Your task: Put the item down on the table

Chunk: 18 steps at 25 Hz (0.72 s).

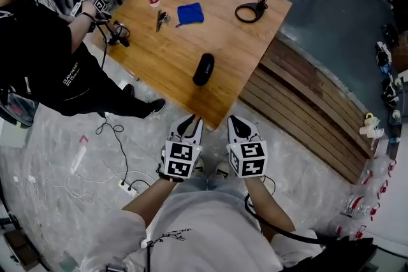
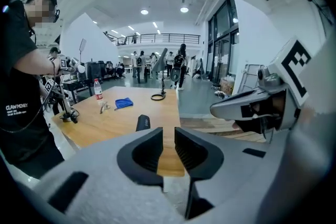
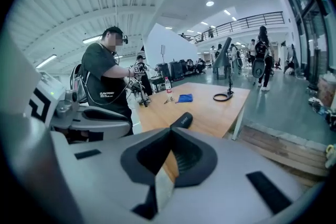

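Left claw [image 2: 168, 136]: jaws nearly together, a narrow gap between them, empty.
Right claw [image 3: 170, 132]: tips meeting, empty.
Black oblong item [image 1: 204, 69]: lying on desk [image 1: 242, 51] (near its front corner).

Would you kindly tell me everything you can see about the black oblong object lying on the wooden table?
The black oblong object is a rounded, capsule-shaped thing with a matte dark surface and small pale lettering, too small to read. It lies flat on the wooden table, toward the corner nearest the camera wearer. Only the table touches it.
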{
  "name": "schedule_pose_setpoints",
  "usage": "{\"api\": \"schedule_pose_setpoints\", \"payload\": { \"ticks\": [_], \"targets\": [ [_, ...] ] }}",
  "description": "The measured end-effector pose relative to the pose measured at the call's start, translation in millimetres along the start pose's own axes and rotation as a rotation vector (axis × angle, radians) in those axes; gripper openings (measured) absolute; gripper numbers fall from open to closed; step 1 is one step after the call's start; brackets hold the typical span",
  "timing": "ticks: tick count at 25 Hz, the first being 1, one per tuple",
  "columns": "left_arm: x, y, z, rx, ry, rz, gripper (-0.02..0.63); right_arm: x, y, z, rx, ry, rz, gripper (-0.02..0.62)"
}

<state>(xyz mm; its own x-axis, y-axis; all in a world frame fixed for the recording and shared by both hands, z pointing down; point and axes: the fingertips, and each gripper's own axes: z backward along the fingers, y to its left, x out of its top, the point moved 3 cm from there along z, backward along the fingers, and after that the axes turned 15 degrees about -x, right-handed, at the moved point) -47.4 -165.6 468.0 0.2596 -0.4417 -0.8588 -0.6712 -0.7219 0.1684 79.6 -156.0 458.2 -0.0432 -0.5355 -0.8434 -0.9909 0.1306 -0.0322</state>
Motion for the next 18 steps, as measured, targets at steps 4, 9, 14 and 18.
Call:
{"api": "schedule_pose_setpoints", "payload": {
  "ticks": [4, 9, 14, 18],
  "targets": [
    [-4.9, -21.4, 22.1, 0.013, -0.012, 0.009, 0.013, -14.0, 3.3, 26.0, 0.011, 0.007, -0.043, 0.005],
    [-1.2, -27.0, 43.2, 0.030, -0.077, 0.038, 0.006, -21.6, 15.3, 39.1, 0.045, 0.003, -0.055, 0.005],
    [0.5, -39.5, 45.1, 0.036, -0.081, 0.038, 0.006, -19.2, 12.2, 48.0, 0.054, 0.021, -0.024, 0.003],
    [9.7, -50.3, 39.6, 0.010, -0.088, 0.022, 0.006, -15.0, 10.1, 53.7, 0.055, 0.015, -0.035, 0.003]
  ]
}}
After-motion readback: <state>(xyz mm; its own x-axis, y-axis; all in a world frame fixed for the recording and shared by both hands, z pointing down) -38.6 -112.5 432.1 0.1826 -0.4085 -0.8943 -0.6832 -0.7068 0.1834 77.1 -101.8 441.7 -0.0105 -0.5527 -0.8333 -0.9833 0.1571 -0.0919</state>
